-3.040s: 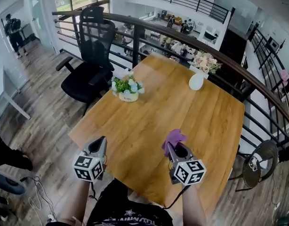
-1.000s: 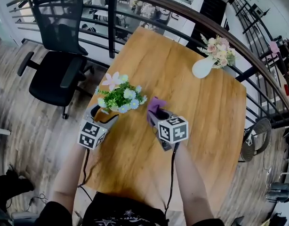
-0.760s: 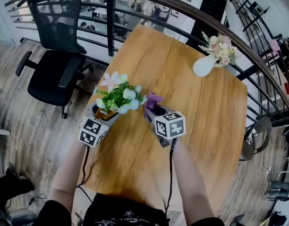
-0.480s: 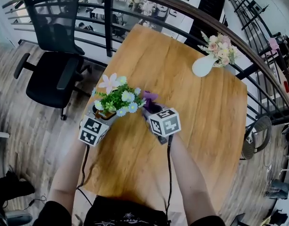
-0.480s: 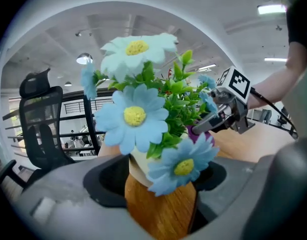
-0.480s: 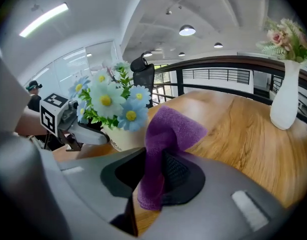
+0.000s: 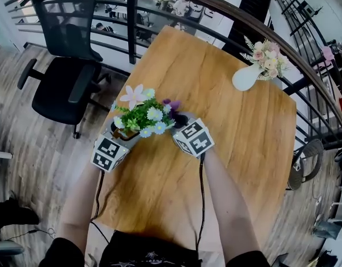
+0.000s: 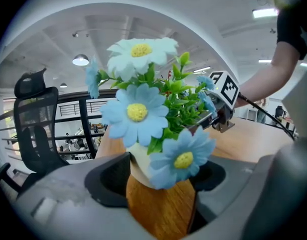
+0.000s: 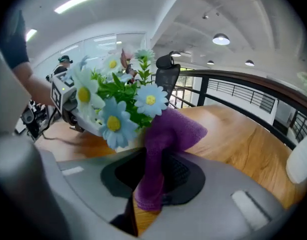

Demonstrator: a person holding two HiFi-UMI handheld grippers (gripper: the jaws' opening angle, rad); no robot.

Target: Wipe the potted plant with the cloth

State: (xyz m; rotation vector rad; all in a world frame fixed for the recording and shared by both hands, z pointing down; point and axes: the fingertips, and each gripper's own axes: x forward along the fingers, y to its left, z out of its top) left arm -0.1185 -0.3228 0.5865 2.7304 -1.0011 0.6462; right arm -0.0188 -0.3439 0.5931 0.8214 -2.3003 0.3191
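The potted plant, with blue and white daisies and a pink bloom over green leaves, sits in a small white and tan pot. My left gripper is shut on that pot, its jaws pressing both sides, and holds it above the wooden table. From the right, my right gripper is shut on a purple cloth. The cloth's free end pokes up against the flowers on the plant's right side. In the left gripper view the right gripper shows just behind the leaves.
A white vase of pink flowers stands at the table's far right corner. A black office chair is on the floor to the left. A dark railing curves past the table's far edge.
My right gripper has moved left toward the plant and rolled, bringing the purple cloth from a gap beside the flowers to touching them. The left gripper has kept the pot almost still.
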